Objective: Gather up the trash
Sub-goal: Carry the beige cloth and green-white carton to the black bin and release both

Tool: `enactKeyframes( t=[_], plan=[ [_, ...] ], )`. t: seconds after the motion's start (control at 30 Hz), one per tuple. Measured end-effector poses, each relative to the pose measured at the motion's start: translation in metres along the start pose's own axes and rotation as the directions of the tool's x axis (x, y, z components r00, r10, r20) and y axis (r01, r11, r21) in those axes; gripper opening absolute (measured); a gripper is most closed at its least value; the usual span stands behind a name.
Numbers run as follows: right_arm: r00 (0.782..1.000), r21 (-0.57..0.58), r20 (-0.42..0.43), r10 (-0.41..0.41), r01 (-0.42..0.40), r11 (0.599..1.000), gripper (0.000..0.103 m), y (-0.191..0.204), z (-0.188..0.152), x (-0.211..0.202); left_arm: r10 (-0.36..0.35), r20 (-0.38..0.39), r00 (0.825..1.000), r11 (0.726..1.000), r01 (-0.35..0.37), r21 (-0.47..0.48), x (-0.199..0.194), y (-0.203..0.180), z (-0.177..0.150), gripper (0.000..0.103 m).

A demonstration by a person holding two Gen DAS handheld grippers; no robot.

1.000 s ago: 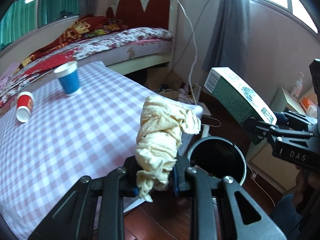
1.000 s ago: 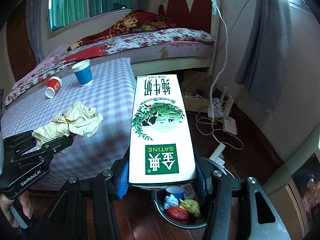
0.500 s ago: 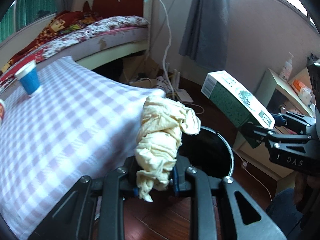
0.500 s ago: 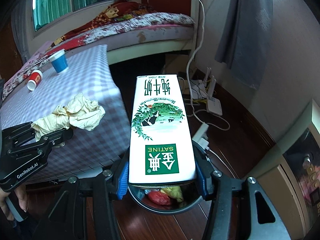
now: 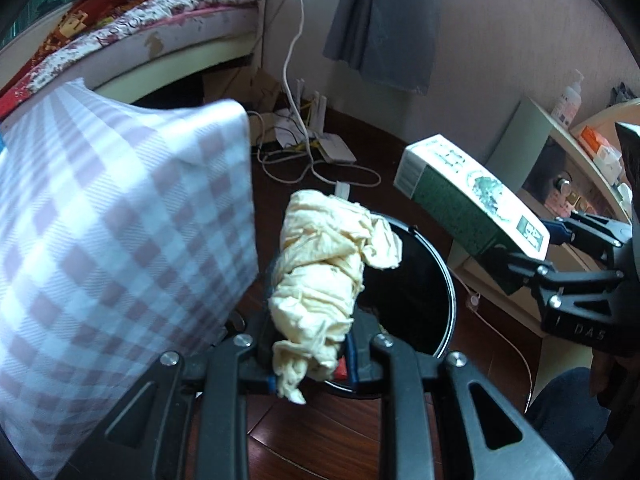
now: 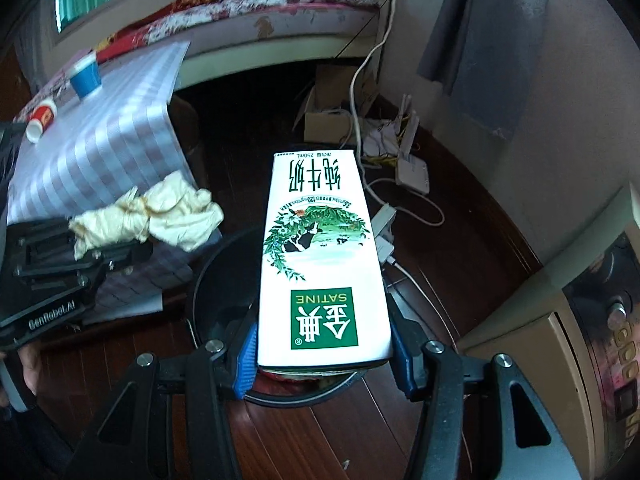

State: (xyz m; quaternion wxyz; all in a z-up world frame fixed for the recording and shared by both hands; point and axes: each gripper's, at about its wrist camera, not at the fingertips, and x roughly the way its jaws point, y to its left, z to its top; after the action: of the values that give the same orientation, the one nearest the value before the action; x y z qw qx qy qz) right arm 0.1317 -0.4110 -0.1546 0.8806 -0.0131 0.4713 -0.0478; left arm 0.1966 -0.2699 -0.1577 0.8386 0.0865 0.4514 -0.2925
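Note:
My left gripper [image 5: 310,354] is shut on a crumpled cream paper wad [image 5: 324,276], which hangs over the near rim of a round black trash bin [image 5: 432,276] on the floor. In the right wrist view the same wad [image 6: 152,216] sticks out of the left gripper [image 6: 96,246] at the left. My right gripper [image 6: 324,350] is shut on a white and green milk carton [image 6: 320,256], held lengthwise above the bin [image 6: 224,280]. From the left wrist view the carton [image 5: 472,204] sits to the right of the bin.
A table with a checked cloth [image 5: 100,240] stands left of the bin, with a blue cup [image 6: 85,76] and a tipped red cup [image 6: 40,118] on it. Cables and a router [image 6: 412,168] lie on the wooden floor. A cabinet [image 6: 580,320] stands at the right, a bed [image 6: 280,4] behind.
Both grippers have moved off the table and down toward the bin, each keeping its load. The bin now lies under the wad and the carton, and the table has slid to the left.

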Motion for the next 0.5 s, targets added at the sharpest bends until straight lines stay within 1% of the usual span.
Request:
enactKeyframes(
  t=[0.13,0.27,0.43,0.5],
  plan=[
    [0.999,-0.038,-0.045,0.020,-0.022,0.999,0.056,0.000,-0.005,0.019,-0.022,-0.053,0.998,1.000,0.022,0.002,0.018,-0.001,-0.001,0.026],
    [0.995,-0.076,-0.085,0.046,-0.052,0.996,0.056,0.000,-0.006,0.036,-0.032,-0.090,0.995,0.999,0.033,0.002,0.036,-0.001,0.000,0.026],
    [0.988,-0.113,-0.131,0.084,-0.099,0.989,0.056,-0.001,-0.004,0.051,-0.054,-0.140,0.989,0.997,0.060,0.038,0.054,-0.003,-0.003,0.026],
    [0.986,-0.123,-0.143,0.084,-0.102,0.987,0.056,-0.002,-0.004,0.054,-0.060,-0.155,0.986,0.997,0.067,0.042,0.058,-0.005,-0.003,0.026]
  ],
)
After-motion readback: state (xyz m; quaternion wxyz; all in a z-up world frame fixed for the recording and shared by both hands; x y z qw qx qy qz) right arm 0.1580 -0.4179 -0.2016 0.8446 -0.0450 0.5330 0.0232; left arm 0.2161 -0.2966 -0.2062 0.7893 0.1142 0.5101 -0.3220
